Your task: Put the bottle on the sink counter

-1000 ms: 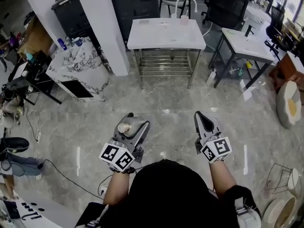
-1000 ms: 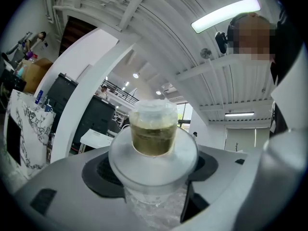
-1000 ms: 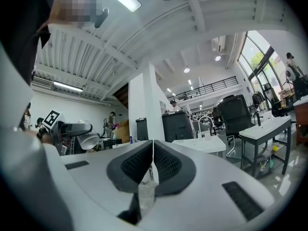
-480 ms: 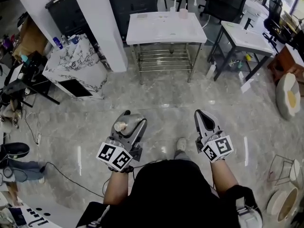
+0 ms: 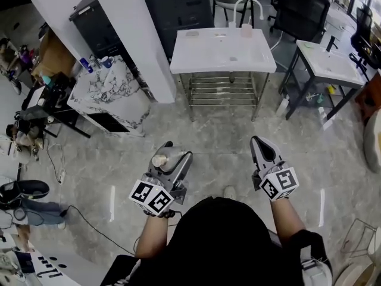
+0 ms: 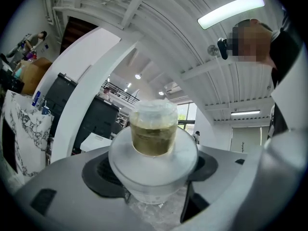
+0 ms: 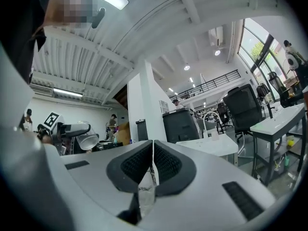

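While held forward side by side | left claw (image 5: 177,152) clamps bottle (image 5: 159,159) | right claw (image 5: 258,142) clenched

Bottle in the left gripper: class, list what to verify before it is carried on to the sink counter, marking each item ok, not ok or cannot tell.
1. Bottle sits between the jaws of the left gripper: ok.
2. Cap on the bottle: ok.
3. Right gripper shut with nothing in it: ok.
4. Sink counter has a bare patch near the faucet: ok.
5. Counter within reach: not ok, a stretch of floor lies between.
6. Grip firm enough for the walk: cannot tell.
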`<state>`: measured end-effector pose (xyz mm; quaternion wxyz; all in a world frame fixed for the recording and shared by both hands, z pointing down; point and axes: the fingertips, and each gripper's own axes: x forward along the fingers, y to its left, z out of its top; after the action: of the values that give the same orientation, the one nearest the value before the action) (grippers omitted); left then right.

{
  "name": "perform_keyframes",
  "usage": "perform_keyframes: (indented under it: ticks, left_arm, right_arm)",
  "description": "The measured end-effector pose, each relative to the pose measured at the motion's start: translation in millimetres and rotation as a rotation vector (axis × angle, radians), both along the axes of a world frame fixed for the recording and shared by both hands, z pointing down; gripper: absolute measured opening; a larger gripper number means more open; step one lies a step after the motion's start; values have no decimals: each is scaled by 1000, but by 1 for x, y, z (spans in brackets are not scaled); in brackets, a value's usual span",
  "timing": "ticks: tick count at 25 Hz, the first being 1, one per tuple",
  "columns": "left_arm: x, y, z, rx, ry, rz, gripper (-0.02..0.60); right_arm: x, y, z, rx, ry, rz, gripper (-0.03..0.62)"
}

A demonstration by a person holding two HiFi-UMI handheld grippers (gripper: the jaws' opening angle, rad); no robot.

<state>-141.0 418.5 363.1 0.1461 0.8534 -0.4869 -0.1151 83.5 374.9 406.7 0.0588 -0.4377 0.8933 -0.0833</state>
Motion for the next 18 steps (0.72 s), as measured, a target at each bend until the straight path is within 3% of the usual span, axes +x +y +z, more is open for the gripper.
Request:
perform_keyframes:
  ticks: [11, 18]
  left_arm:
    - [63, -94, 14, -57, 61, -9, 350]
    - [73, -131, 24, -85, 24, 4, 350]
  right_arm:
    - [47, -89, 1, -11, -60, -26, 32]
    - [73, -116, 21, -63, -70, 18, 32]
